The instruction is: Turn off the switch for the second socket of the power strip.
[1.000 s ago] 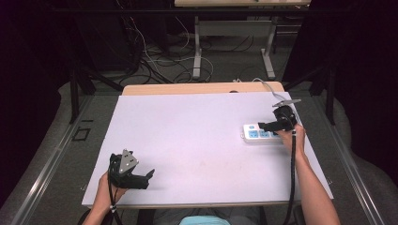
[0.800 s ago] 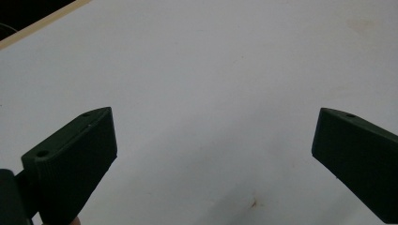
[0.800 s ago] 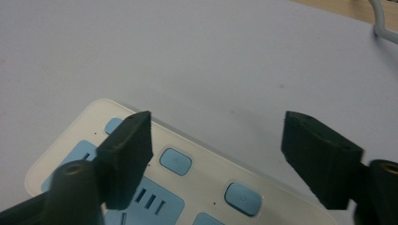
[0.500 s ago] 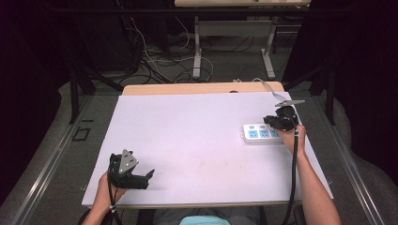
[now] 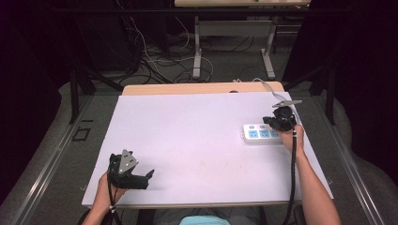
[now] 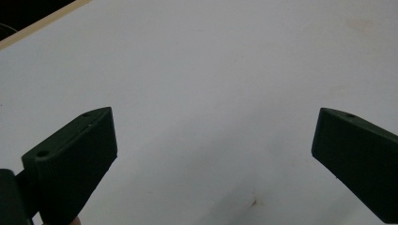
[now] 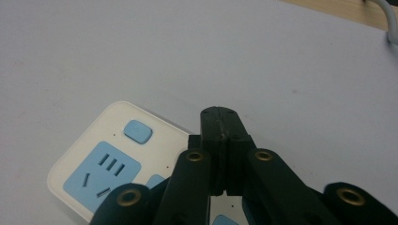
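Your right hand-held gripper [image 7: 219, 123] had just closed, empty, jaws together over the power strip [image 5: 261, 133]. No switch [image 7: 138, 131] looked pressed yet, afaict. Left hand-held gripper [image 5: 141, 178] sat wide on the bench [image 5: 197, 122], near left.

Even overhead light brightens the pale lilac rectangular table [image 5: 197, 136]; surroundings beyond its edges stay dark, close-ups slightly soft.

A white power strip [image 5: 263, 133] with light-blue socket faces (and a small blue button at one end) is laid flat, faces up, near the right edge of the white table.
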A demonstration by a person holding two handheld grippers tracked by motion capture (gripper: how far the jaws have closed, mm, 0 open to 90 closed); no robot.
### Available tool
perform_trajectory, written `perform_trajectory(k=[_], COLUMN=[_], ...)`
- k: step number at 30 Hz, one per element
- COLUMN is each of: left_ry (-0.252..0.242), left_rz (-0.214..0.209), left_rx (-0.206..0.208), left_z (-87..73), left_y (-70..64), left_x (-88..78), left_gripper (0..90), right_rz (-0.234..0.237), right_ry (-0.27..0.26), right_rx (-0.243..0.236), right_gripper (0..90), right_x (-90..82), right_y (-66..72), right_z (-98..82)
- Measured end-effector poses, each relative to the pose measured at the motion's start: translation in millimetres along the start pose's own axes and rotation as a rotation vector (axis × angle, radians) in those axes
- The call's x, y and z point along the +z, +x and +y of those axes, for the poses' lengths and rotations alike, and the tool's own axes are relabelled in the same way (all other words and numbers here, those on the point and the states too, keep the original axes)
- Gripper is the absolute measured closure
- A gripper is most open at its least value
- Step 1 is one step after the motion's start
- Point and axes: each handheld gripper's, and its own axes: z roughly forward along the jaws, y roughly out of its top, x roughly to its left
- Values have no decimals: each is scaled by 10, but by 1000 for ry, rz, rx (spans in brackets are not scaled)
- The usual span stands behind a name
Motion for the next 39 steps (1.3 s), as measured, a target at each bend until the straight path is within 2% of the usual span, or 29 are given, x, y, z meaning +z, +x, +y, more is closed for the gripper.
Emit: perform_trajectory(k=[4,13,18,24,28,29,30,34,36,38,39], left_ry=[-3,0,-2,2,-3,-2,-3,2,-4,-5,-5], left_rz=[1,-6,-6,-9,-7,-8,-10,-11,-14,-8,-14], left_rx=[-5,-7,-10,-9,-10,-10,-11,-10,-15,-10,-14], left_z=[-1,-2,-1,2,1,2,1,5,2,0,-2], left_y=[-2,-5,-12,-11,-14,-15,-16,-16,-21,-18,-18], left_x=[2,2,6,3,6,6,6,3,5,2,4], left_gripper=[4,4,4,5,5,5,4,5,5,5,5], right_rz=[-2,-10,1,15,-10,15,67,-18,-28,-15,-16], right_ry=[14,82,85,86,83,83,93,104,101,99,99], right_rx=[-9,-29,-39,-29,-44,-41,-17,-74,-77,-48,-56], right_gripper=[900,900,900,900,900,900,900,900,900,900,900], right_x=[17,84,88,90,89,91,96,119,124,119,119], right_y=[12,55,72,77,110,106,111,207,214,205,199], right_z=[2,-2,3,-2,-8,-10,-13,20,22,17,18])
